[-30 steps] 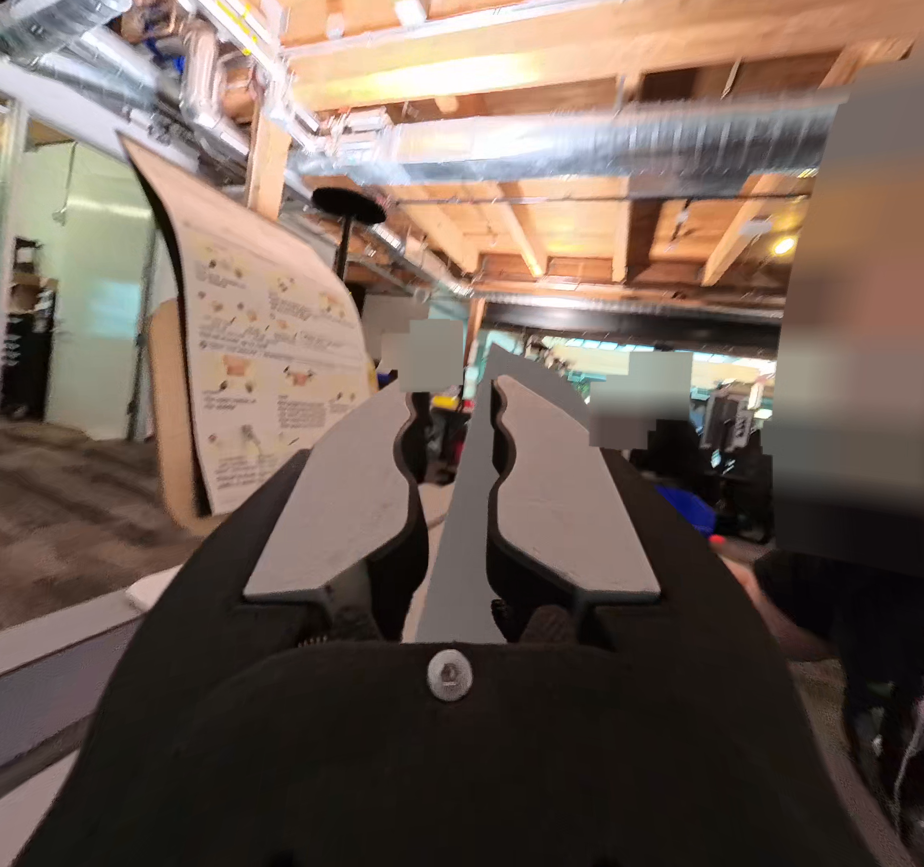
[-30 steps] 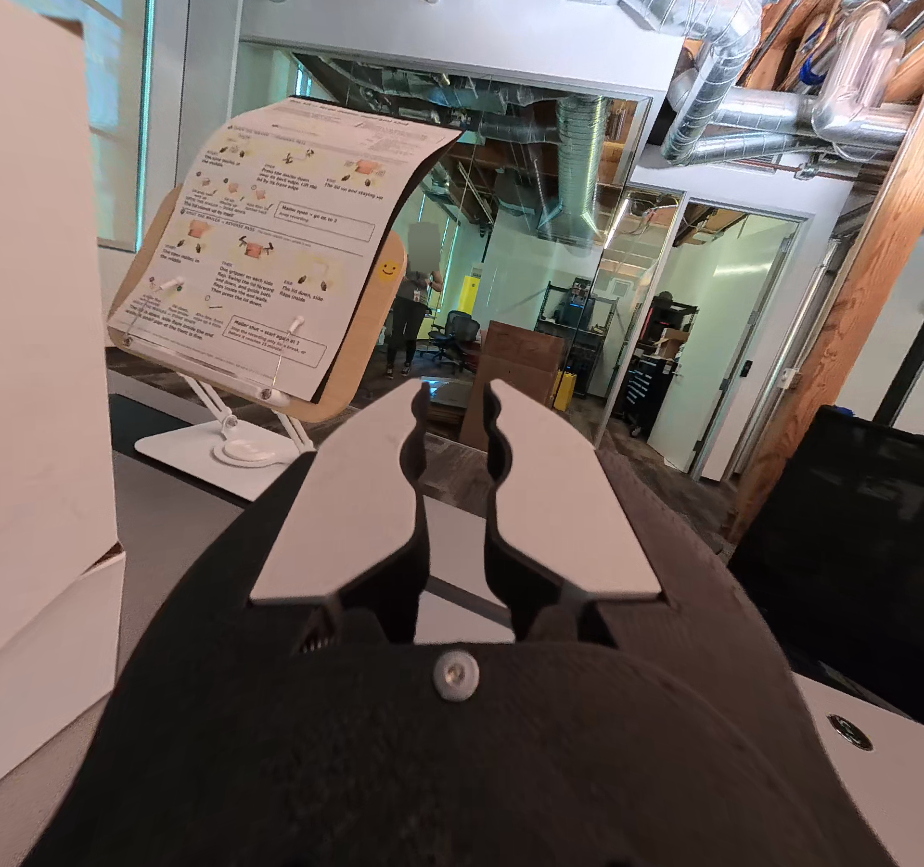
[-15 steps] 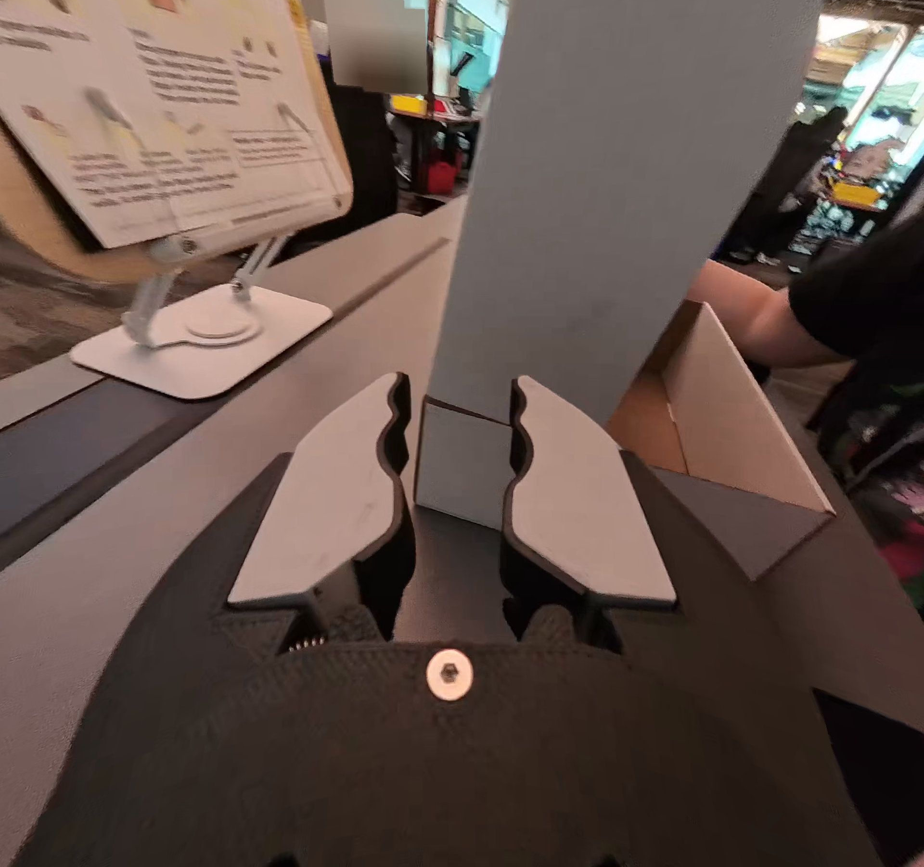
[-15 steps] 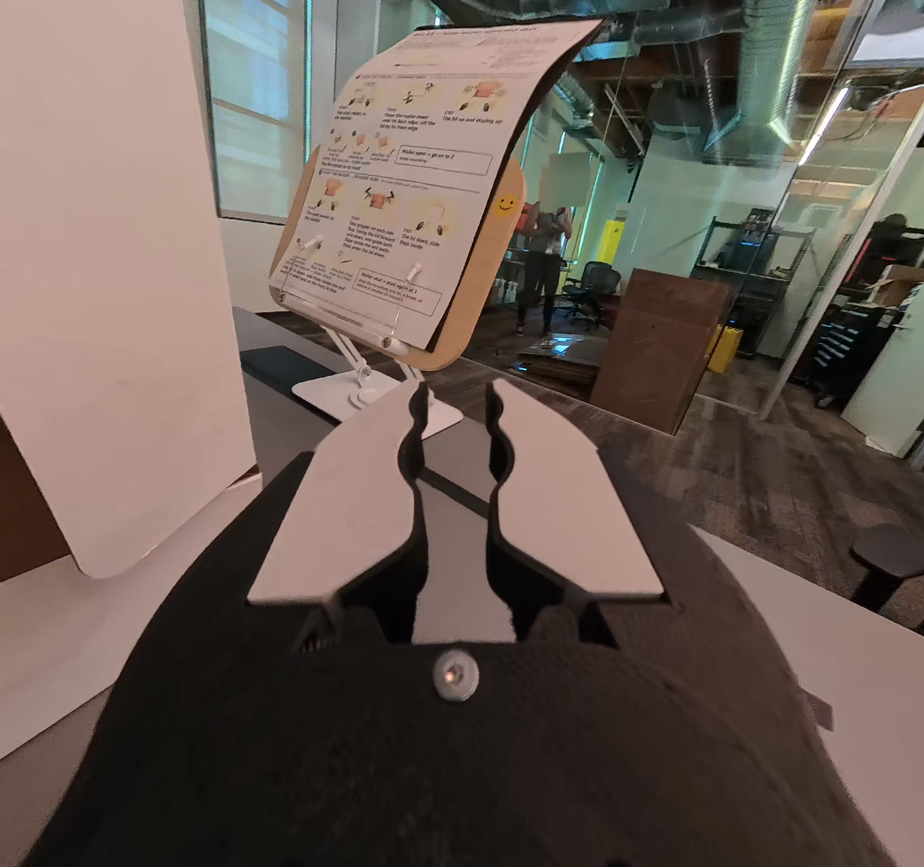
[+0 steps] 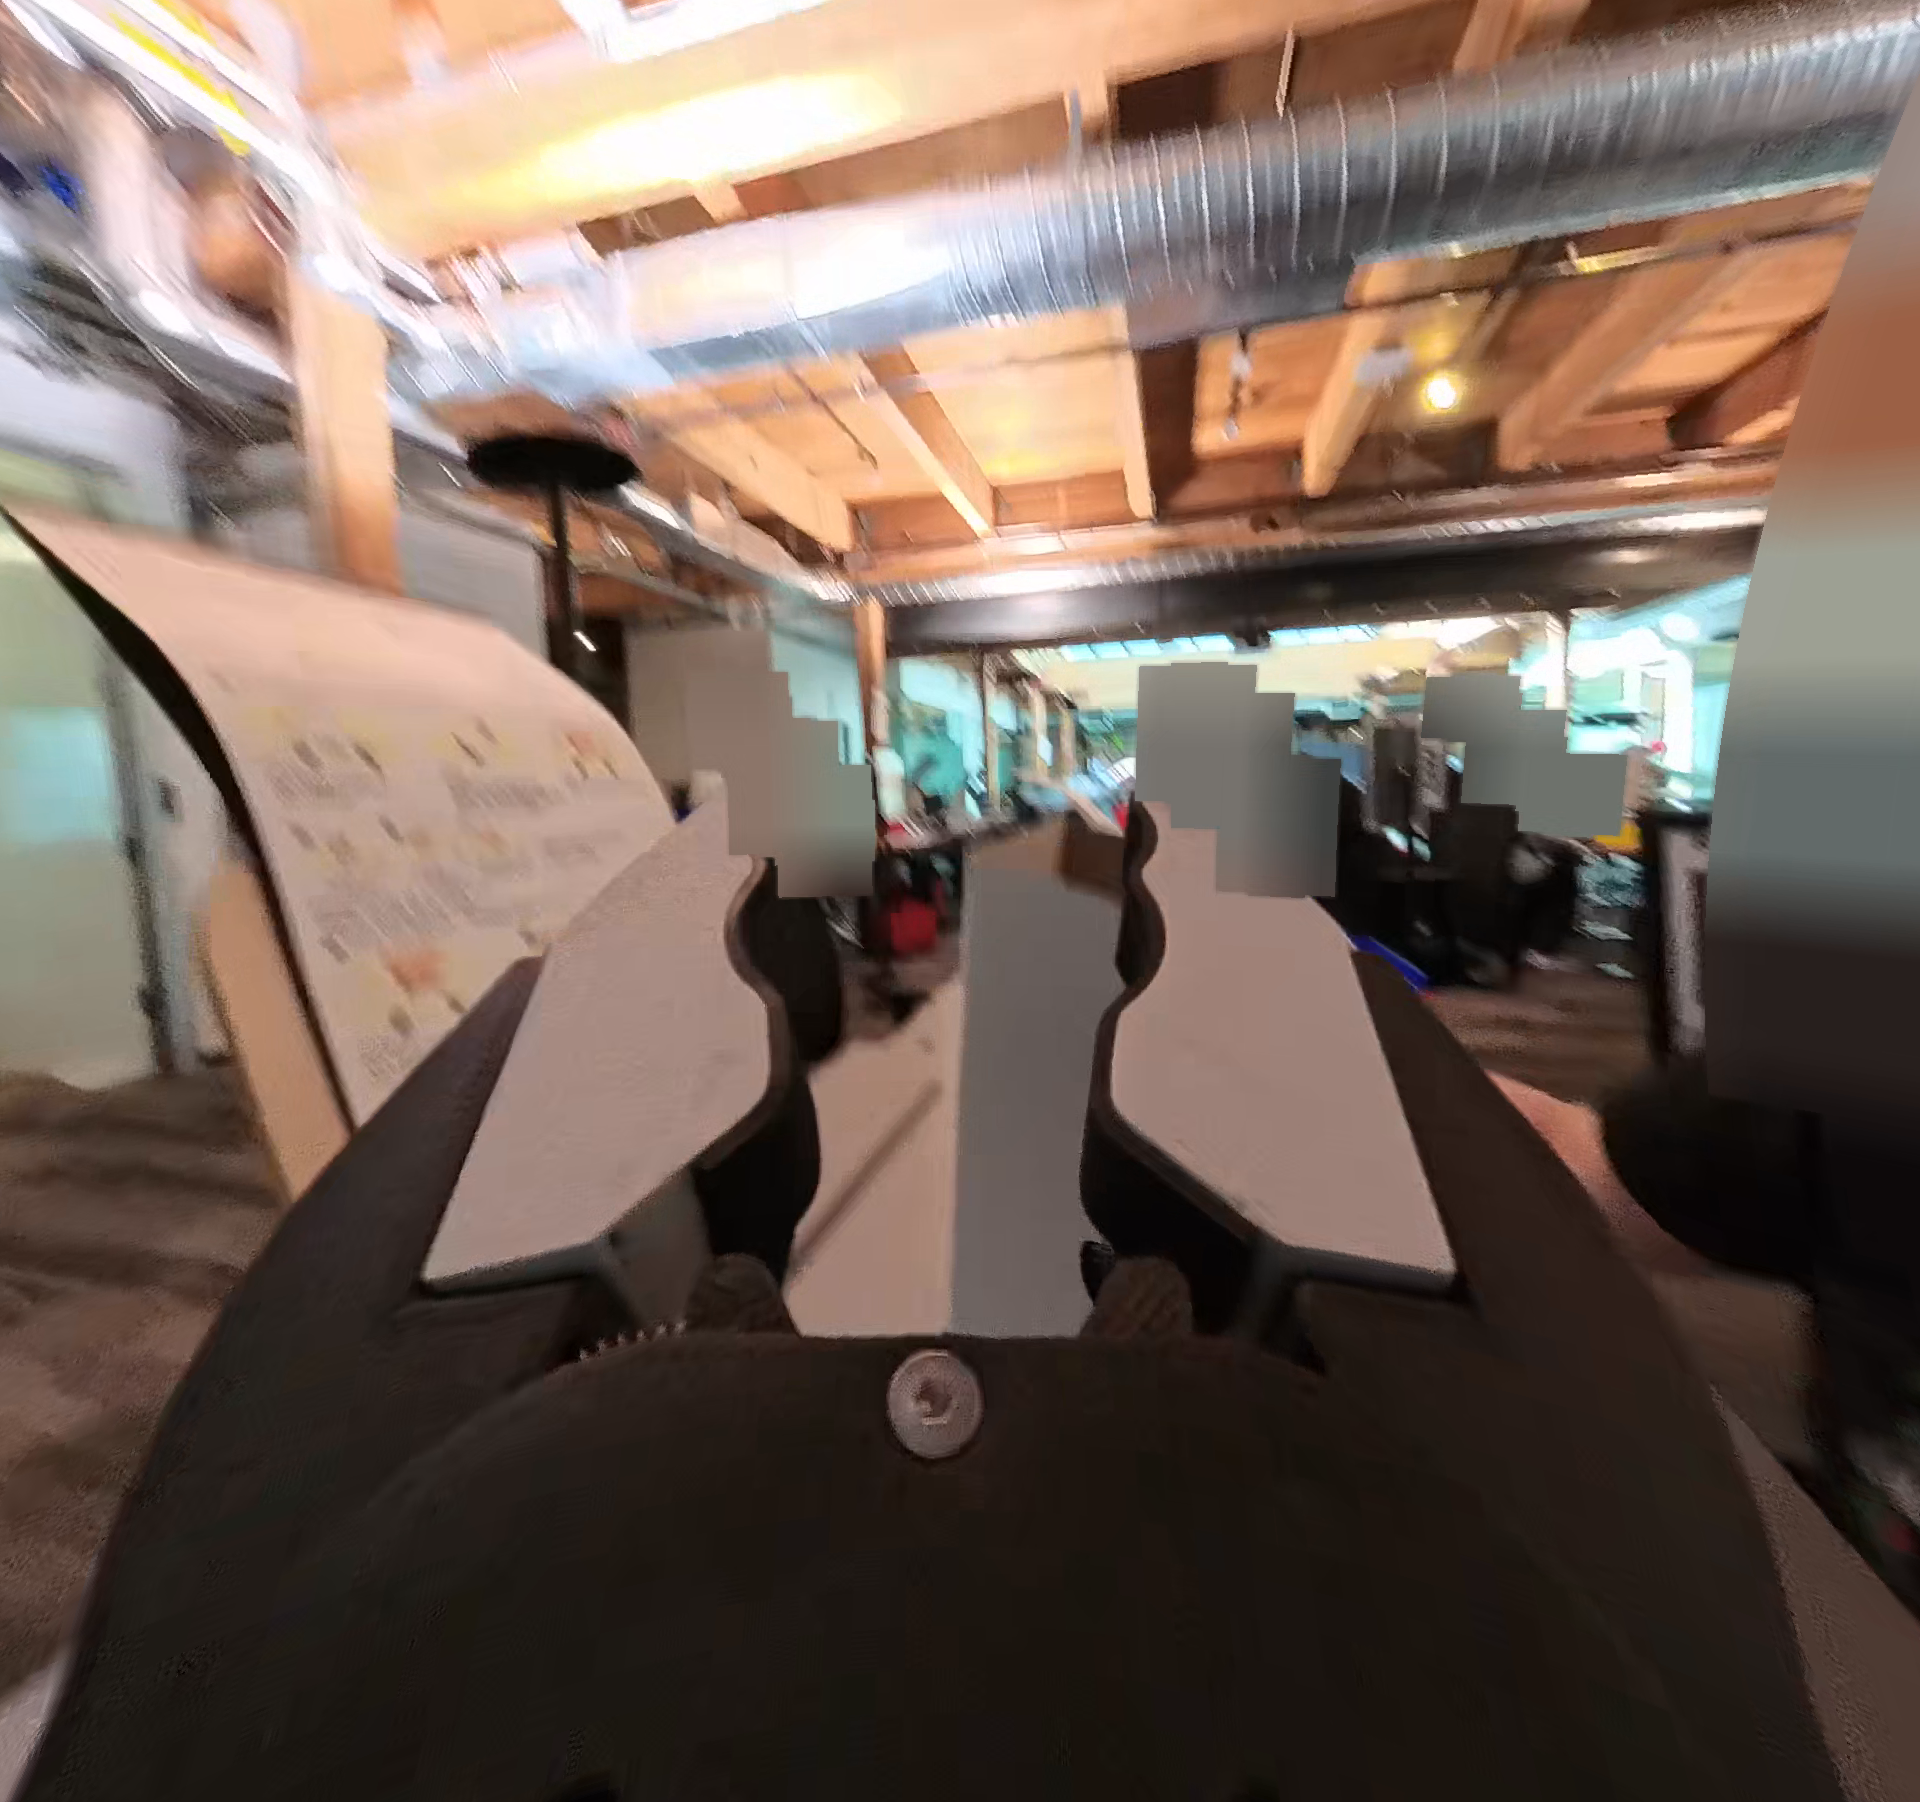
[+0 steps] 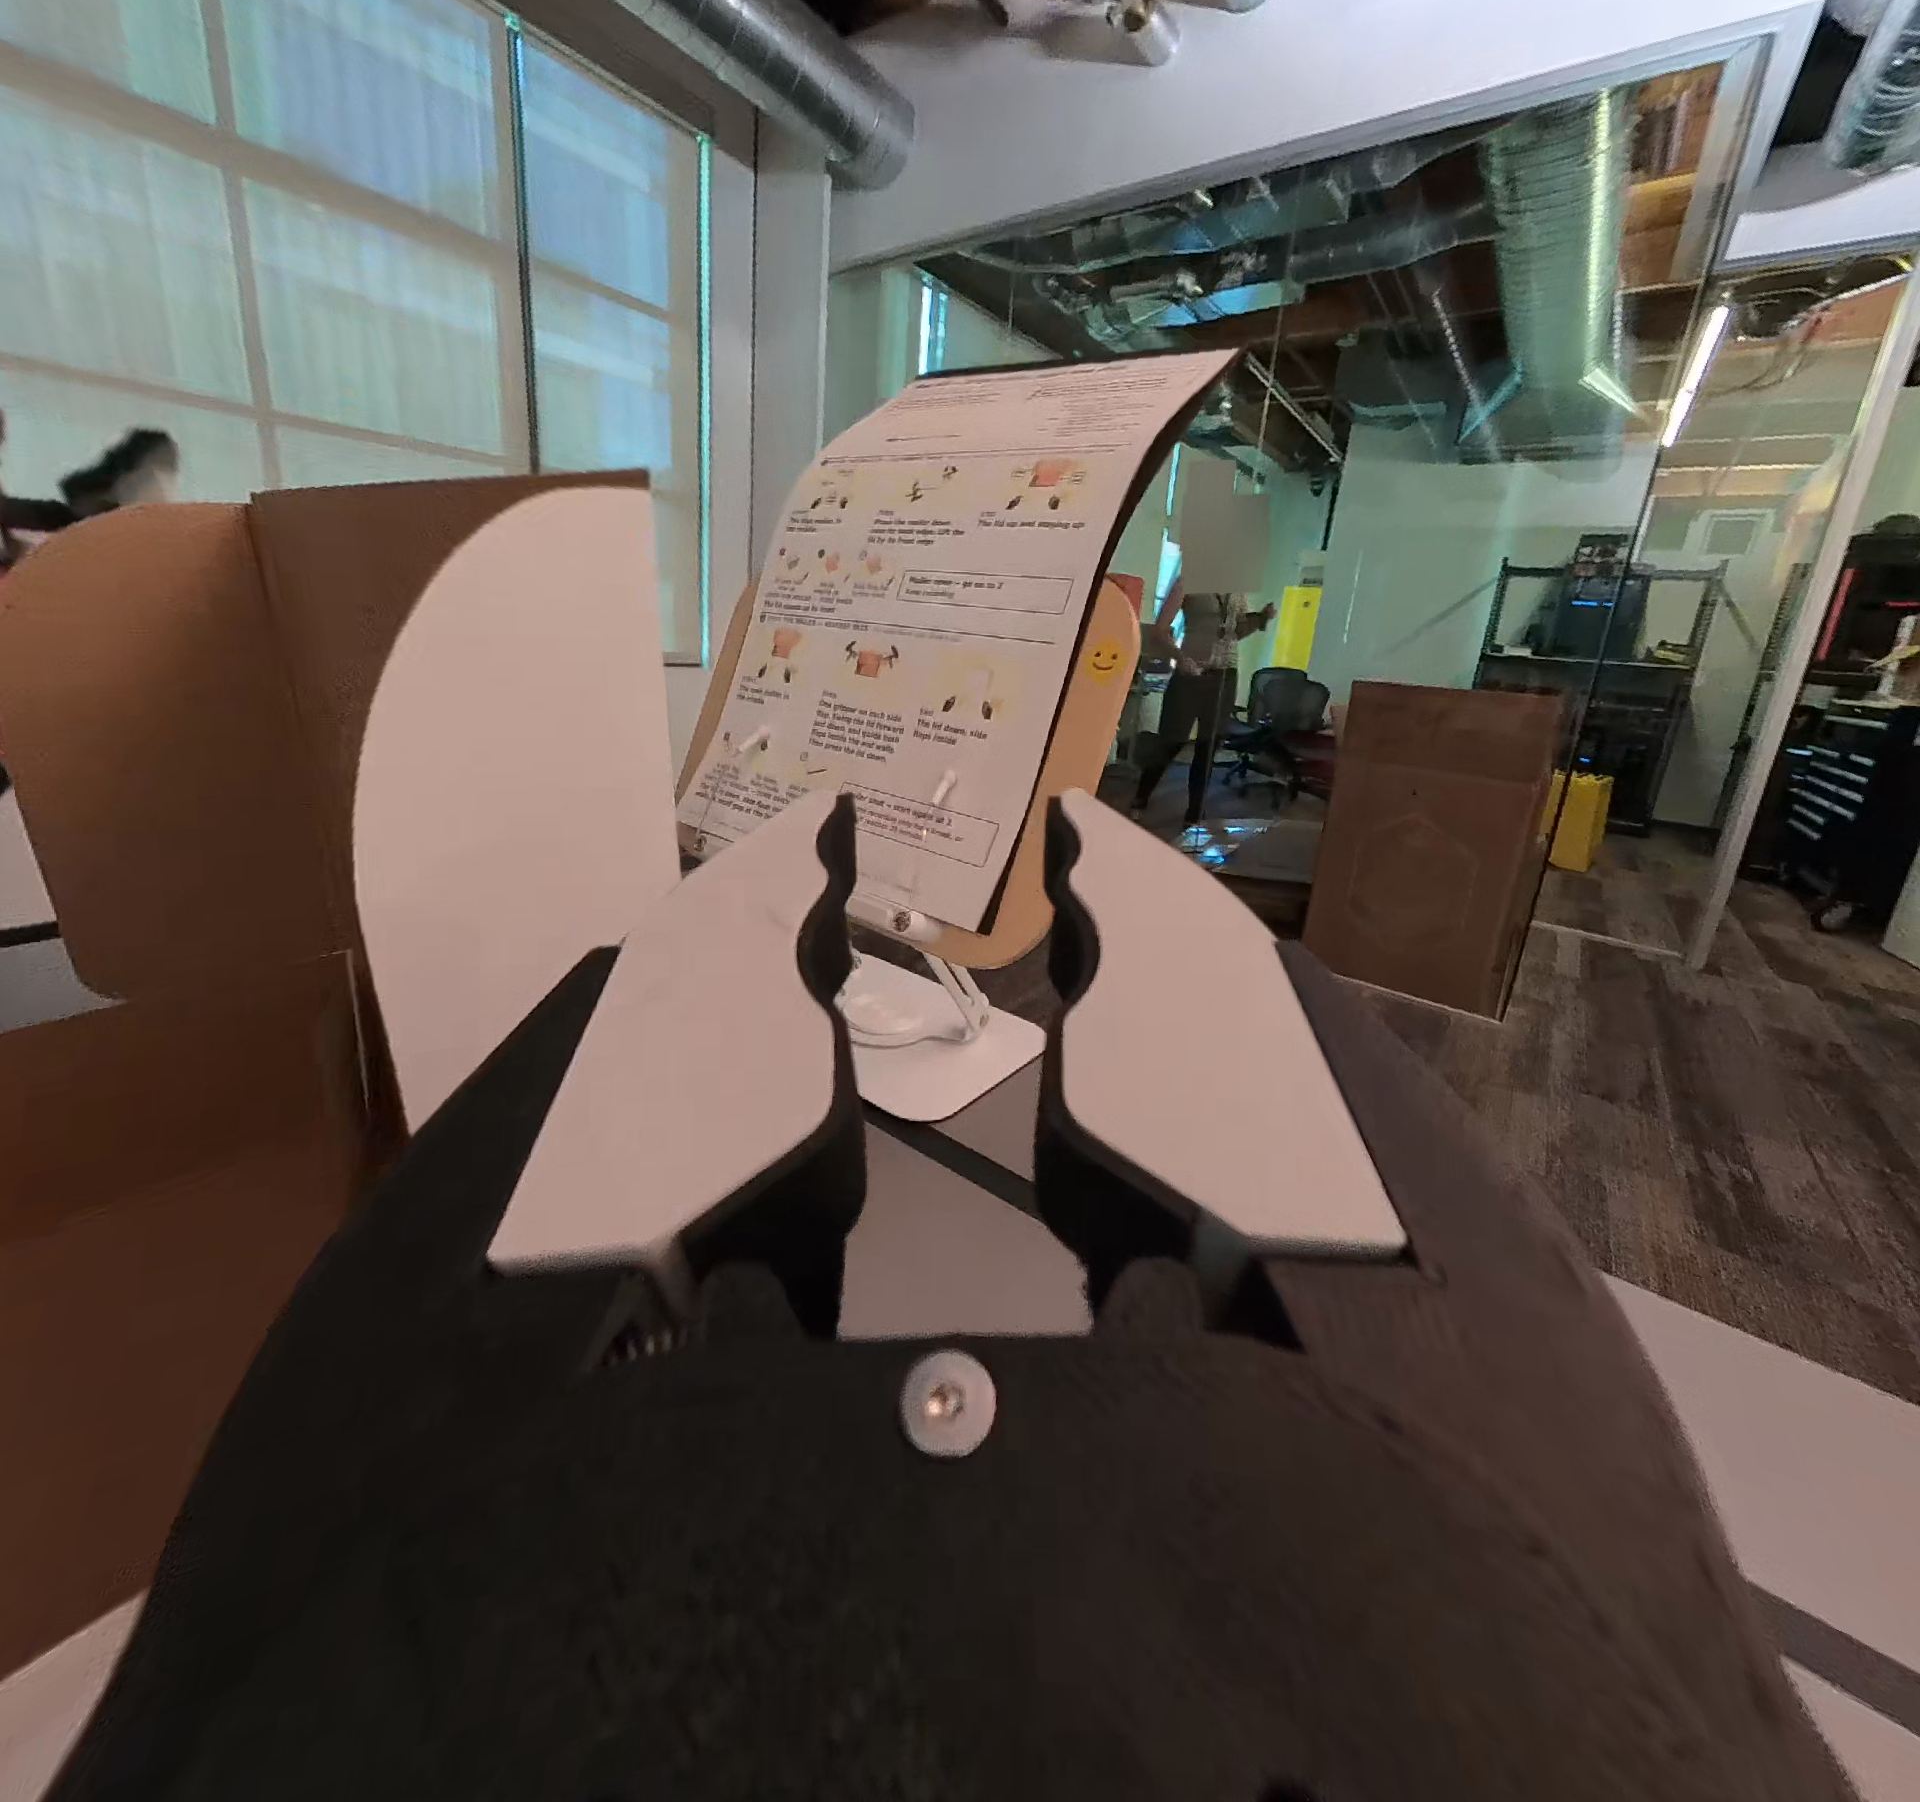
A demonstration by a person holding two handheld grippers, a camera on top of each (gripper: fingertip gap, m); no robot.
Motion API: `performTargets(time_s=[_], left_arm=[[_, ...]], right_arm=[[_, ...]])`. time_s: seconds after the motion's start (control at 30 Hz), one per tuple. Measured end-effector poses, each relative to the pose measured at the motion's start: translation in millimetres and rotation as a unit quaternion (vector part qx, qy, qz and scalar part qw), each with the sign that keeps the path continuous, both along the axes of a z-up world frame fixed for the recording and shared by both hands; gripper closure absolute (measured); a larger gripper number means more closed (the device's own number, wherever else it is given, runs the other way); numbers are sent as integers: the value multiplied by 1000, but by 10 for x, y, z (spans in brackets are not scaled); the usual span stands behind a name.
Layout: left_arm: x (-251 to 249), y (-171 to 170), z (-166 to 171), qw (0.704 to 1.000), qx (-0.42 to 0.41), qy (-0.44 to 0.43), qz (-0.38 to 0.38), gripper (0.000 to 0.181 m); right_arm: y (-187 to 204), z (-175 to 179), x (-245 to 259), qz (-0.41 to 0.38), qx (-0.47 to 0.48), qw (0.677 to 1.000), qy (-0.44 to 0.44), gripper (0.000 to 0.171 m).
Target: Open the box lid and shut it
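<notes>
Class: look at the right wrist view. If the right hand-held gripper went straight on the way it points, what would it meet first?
Probably the white stand holding the instruction sheet, seen between the open fingers of the right hand-held gripper. The raised box lid lies left of that line. Depth is hard to judge.

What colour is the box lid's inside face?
Brown cardboard; the lid shows best in the right wrist view.

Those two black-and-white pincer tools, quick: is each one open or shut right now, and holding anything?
Left tool: open; a thin grey cardboard panel stands edge-on in the gap, not clamped.
Right tool: open, holding nothing.
</notes>
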State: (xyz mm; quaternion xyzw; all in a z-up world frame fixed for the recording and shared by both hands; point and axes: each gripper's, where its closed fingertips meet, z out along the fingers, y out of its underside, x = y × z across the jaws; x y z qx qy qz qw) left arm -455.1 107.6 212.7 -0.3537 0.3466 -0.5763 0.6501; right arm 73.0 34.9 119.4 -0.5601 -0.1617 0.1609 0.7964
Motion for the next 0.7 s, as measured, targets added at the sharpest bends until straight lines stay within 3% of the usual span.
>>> performTargets(time_s=[0.07,0.17,0.4,0.5,0.7], left_arm=[[-227,66,267,997,0,-61,54,122],[-468,342,294,987,-59,-82,127,126],[-493,863,-442,971,-157,81,158,122],[-472,874,-722,968,-176,119,136,119],[-589,988,-1096,951,-190,182,161,114]], right_arm=[[-60,1,59,-25,-27,999,-11,135],[-180,-18,204,-88,-94,990,-54,130],[-515,291,256,-188,-139,968,-92,125],[-584,368,192,-194,-121,972,-49,123],[-724,305,240,-225,-88,970,39,122]])
